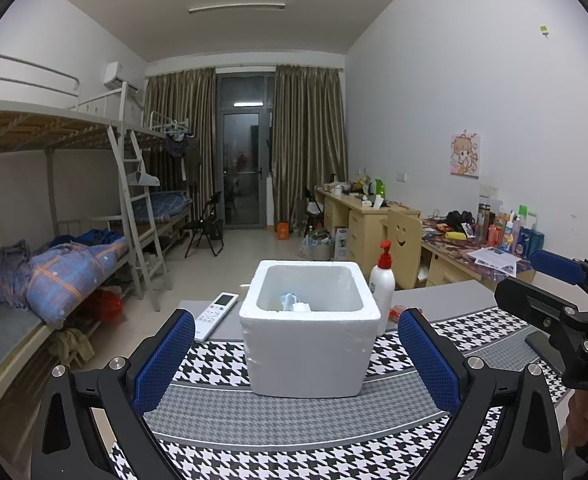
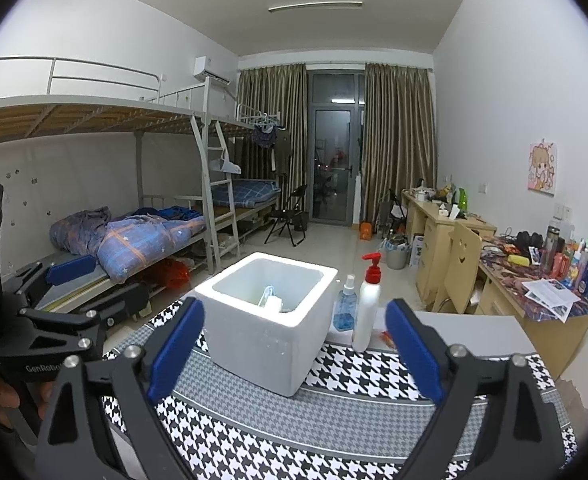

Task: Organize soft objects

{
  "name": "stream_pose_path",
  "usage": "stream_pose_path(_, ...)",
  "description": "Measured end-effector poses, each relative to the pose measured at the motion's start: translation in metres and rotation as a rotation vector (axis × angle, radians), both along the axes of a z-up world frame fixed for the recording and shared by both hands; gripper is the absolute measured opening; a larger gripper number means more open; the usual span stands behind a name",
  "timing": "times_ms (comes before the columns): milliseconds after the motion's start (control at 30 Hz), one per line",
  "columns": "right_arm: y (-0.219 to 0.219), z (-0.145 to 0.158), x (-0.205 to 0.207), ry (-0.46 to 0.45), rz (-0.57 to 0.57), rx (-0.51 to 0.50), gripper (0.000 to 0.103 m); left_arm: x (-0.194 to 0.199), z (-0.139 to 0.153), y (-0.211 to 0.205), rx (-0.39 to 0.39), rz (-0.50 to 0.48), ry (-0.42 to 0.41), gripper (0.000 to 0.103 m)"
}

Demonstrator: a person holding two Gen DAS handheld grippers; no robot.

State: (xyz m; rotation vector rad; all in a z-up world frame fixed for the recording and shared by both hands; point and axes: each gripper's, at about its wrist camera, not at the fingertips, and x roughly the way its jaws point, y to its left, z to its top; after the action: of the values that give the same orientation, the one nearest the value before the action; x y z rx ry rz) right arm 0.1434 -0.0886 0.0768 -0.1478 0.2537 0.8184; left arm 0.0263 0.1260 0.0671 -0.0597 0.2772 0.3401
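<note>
Facing foam box (image 1: pixel 309 332), fingers (image 1: pixel 165 360) apart, empty.

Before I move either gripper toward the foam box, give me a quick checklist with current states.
1. Left gripper open, holding nothing: ok.
2. Right gripper open, holding nothing: ok.
3. Foam box upright on the checked cloth, top open: ok.
4. Pump bottle beside the box, upright, may get bumped: not ok.
5. What lies inside the box: cannot tell.
6. Soft things to pick up on the cloth: cannot tell, none in view.

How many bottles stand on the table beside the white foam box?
2: a white pump bottle with a red top right of the foam box, and a small blue spray bottle between them. Others may be hidden behind the box.
</note>
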Motion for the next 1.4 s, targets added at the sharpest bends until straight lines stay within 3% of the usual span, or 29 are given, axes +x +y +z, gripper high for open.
stream_pose_path(667,-0.028,-0.017,-0.019,0.010,-0.011,0.060,0.098,-0.021,-0.015,-0.021,0.016,-0.008,-0.028,0.102)
stream_pose_path(1133,-0.042,-0.044,-0.044,-0.078,-0.056,0.070,0.098,-0.040,-0.039,-0.037,0.022,-0.010,-0.069,0.102)
stream_pose_path(1400,-0.047,-0.061,-0.043,-0.057,-0.065,0.074,0.098,-0.042,-0.055,-0.040,0.015,-0.001,-0.064,0.102)
